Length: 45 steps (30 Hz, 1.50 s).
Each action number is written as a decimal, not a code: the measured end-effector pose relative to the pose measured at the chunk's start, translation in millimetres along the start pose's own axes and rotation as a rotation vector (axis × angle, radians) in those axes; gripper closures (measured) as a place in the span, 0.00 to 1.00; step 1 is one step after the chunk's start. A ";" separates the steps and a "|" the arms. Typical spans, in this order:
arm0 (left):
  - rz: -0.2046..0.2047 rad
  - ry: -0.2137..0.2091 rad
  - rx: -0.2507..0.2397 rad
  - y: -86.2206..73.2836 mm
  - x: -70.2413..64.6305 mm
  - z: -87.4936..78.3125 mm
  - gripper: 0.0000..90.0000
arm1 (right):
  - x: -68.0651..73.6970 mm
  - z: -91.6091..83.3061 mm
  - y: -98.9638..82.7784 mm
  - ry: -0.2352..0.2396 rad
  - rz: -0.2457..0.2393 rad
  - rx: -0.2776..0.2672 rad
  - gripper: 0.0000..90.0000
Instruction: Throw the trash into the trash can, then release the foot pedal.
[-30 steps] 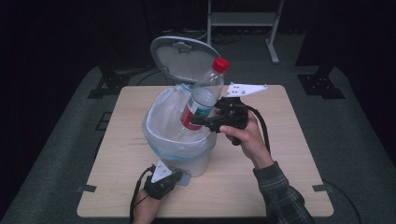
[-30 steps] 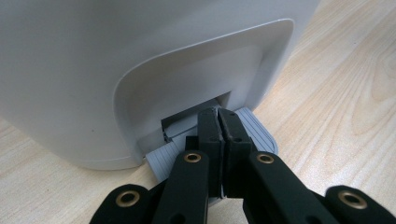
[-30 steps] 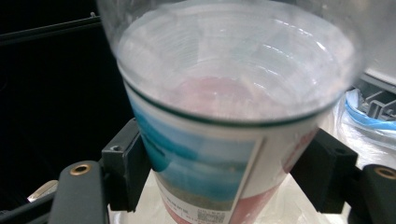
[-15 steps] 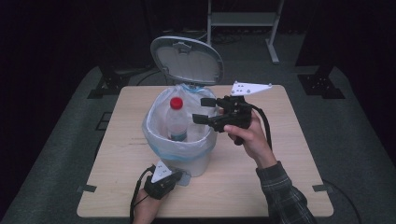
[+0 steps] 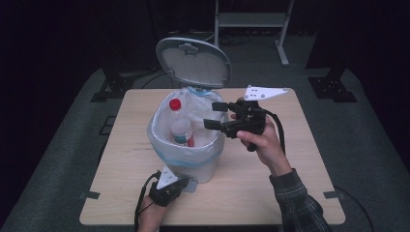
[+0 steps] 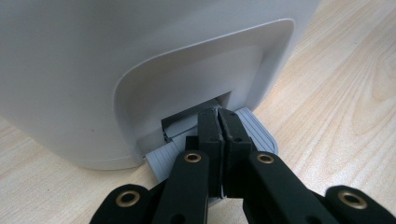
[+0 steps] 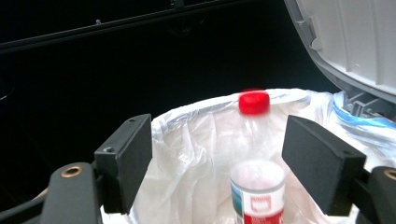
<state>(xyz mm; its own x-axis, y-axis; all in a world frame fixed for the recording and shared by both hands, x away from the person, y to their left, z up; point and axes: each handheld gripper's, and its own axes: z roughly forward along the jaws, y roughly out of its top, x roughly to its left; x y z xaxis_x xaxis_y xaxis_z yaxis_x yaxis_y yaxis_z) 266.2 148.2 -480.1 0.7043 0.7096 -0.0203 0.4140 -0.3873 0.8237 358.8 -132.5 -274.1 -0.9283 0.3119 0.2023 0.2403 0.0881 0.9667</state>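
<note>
While your left claw (image 6: 218,135) is pressing shut on the grey foot pedal (image 6: 254,128) of the white plastic bin (image 5: 186,145), the clear red-capped bottle (image 5: 180,126) is standing inside. Your right claw (image 5: 215,115), just opened, is holding nothing, so lift it away before releasing the pedal.

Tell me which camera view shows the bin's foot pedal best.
The left gripper view: the grey ribbed pedal sits close up at the white bin's base, with the shut left gripper pressing on it. In the high view the pedal is a small grey patch beside that gripper. The right gripper view looks into the bin instead.
</note>
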 end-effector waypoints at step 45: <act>-0.028 0.006 -0.020 3.5 12.9 -53.7 0.05 | -5.9 -101.6 -87.8 -0.302 -0.002 0.095 0.26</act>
<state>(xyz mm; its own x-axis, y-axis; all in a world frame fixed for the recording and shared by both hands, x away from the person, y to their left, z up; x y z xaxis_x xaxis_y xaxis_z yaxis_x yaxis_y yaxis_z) 245.7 187.6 -447.1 0.6891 0.7236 -0.0398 0.4216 -0.3556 0.8341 314.3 -238.3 -344.2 -0.8060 0.5772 0.1312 0.2772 0.1723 0.9452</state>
